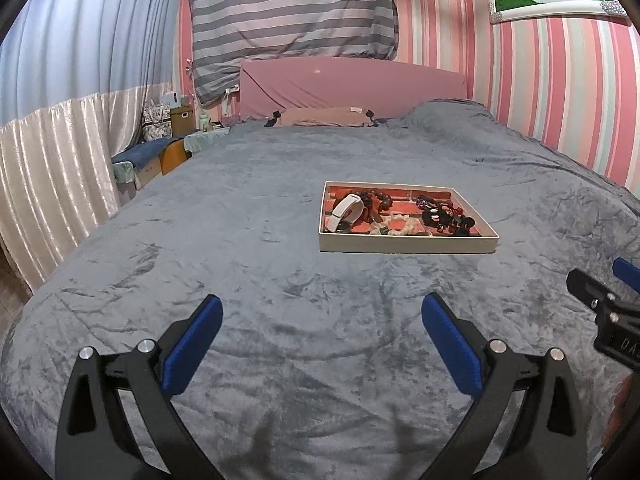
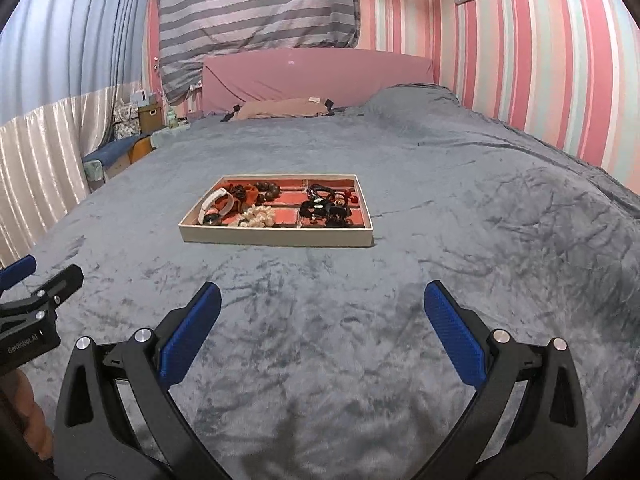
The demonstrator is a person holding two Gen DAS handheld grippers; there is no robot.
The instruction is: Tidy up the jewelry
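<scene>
Both the left gripper (image 1: 322, 336) and right gripper (image 2: 322, 326) are hovering empty, jaws spread wide, while jewelry is sitting piled inside the shallow cream red-lined cardboard tray (image 2: 276, 237) mid-bed, sorting seemingly unfinished.

Only two scraps of lettering readable, both on gripper bodies. In the right wrist view, small white print "GenRobot.AI" on the black body of the left gripper (image 2: 18, 280) at the left edge, letters soft but legible. In the left wrist view, pale letters "DA" on the black body of the right gripper (image 1: 600, 276) at the right edge, the rest cut off by the frame. Nothing else legible.
</scene>
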